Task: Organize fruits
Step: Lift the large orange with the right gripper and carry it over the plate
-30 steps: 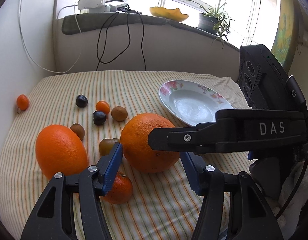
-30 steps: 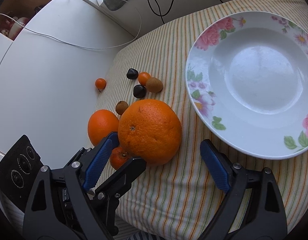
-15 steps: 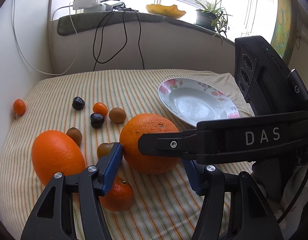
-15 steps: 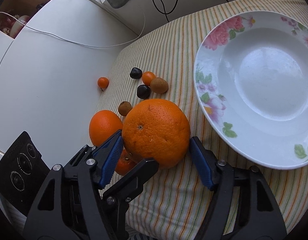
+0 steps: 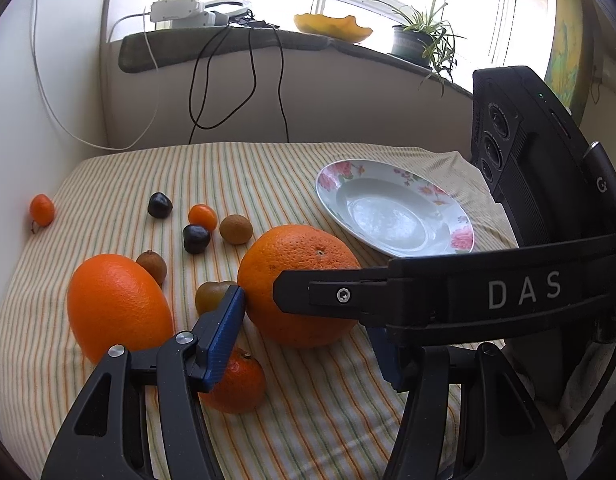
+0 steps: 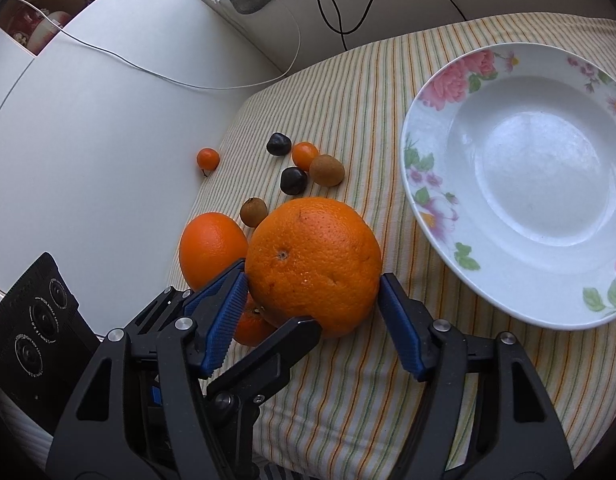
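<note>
Right gripper (image 6: pixel 311 304): blue pads bracket the big orange (image 6: pixel 313 264) at lower centre, apparently pinching it for lifting.
Left gripper (image 5: pixel 308 340): spread wide, holding nothing.
Plate (image 6: pixel 427 200): right side, bare, the likely destination.
Surface: striped cloth (image 5: pixel 248 172), windowsill behind.

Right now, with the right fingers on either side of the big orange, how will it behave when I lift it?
The big orange looks round and bulky, so probably heavy for this grip and apt to roll if it slips out. Its pebbled skin should hold against the ribbed fingers of the right gripper. The plate sits close by.
</note>
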Tool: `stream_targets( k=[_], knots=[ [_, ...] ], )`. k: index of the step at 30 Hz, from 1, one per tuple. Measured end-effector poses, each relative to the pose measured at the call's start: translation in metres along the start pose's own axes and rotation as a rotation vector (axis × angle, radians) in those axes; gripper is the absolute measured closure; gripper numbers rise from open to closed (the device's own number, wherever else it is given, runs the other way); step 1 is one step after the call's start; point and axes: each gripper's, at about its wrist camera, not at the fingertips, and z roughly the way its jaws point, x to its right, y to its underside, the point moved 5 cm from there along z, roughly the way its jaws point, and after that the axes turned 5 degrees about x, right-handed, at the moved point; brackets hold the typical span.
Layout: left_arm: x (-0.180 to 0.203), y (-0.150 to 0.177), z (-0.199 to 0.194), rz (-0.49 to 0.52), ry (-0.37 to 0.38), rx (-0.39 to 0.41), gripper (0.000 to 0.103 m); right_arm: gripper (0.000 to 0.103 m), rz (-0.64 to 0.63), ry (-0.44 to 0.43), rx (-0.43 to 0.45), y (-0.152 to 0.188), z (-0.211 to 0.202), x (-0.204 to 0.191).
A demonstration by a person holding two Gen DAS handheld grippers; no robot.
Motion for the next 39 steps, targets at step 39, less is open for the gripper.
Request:
stream_targets(
  k=[39],
  knots=[
    [0.082,-0.065,0.051,0.018,0.120,0.075,0.044,0.034,-0.040,0.125,0.136,-0.062,-0.095,0.061]
  ],
)
